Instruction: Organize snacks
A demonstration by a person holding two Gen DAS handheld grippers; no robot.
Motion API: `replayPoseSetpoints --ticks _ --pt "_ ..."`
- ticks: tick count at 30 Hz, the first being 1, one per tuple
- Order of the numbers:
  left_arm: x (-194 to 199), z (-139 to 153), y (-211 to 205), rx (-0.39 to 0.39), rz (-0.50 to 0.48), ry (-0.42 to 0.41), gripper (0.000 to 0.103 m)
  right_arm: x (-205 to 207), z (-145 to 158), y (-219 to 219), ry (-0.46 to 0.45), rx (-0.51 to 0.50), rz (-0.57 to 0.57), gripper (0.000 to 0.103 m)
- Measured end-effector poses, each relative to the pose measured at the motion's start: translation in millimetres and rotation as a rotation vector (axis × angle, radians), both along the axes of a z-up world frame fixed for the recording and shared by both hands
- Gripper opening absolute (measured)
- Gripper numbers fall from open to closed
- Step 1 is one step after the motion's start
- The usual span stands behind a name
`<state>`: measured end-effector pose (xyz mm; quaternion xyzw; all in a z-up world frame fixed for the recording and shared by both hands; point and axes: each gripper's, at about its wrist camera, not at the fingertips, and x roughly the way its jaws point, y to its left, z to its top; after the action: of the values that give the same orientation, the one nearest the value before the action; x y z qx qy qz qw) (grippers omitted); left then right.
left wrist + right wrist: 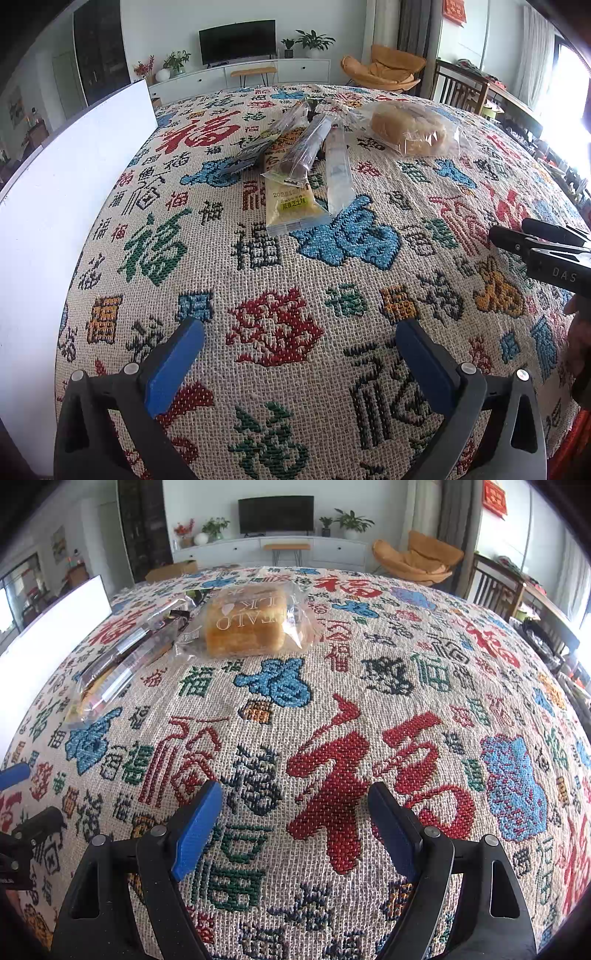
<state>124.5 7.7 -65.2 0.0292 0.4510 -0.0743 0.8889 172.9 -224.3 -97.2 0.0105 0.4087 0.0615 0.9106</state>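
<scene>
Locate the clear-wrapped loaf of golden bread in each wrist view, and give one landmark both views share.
Left wrist view: the clear-wrapped loaf of golden bread lies upper right of centre, right of the pile of long snack packets.
Right wrist view: the loaf lies upper centre-left, the pile to its left.
Shared landmark: the black flat television on the far wall, above the loaf in both.

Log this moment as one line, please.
left gripper: open, empty | right gripper: open, empty | clear-wrapped bread loaf, heaped snack packets: untouched on patterned woven tablecloth
</scene>
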Motion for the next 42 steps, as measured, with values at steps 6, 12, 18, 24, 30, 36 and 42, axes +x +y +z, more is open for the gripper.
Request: replayPoseSetpoints --ticks 6,12,18,24,30,36,42 --pt "0.4 0.0 -0.1 -0.002 0.001 0.0 0.103 -0.5 0.1 0.4 0.0 0.0 0.0 0.084" --pt "0.3 -0.1 0.0 -0.001 0.0 0.0 0.103 -0.4 0.1 0.0 0.0 -0.001 -0.001 0.084" --pt "0.3 -0.2 -0.3 0.001 0.001 0.0 0.103 -0.6 0.2 0.0 0.0 -0.001 -0.001 0.084" --pt "-0.1 -0.3 -0.4 0.0 0.001 -0.001 0.103 -0.3 0.3 -0.6 0.0 -0.002 -0.001 0.084" --pt "-0.4 -0.2 -0.6 0.0 0.001 -0.001 0.103 -1.1 0.5 0.2 0.0 -0.001 -0.001 0.084" --pt "-0.6 -0.3 -0.5 0.0 0.001 -0.001 0.103 -1.1 0.6 0.0 0.0 -0.002 -0.001 0.084" --pt "-0.8 -0.2 -0.7 0.001 0.001 -0.002 0.103 -4.4 0.8 -0.1 0.001 -0.006 -0.008 0.085"
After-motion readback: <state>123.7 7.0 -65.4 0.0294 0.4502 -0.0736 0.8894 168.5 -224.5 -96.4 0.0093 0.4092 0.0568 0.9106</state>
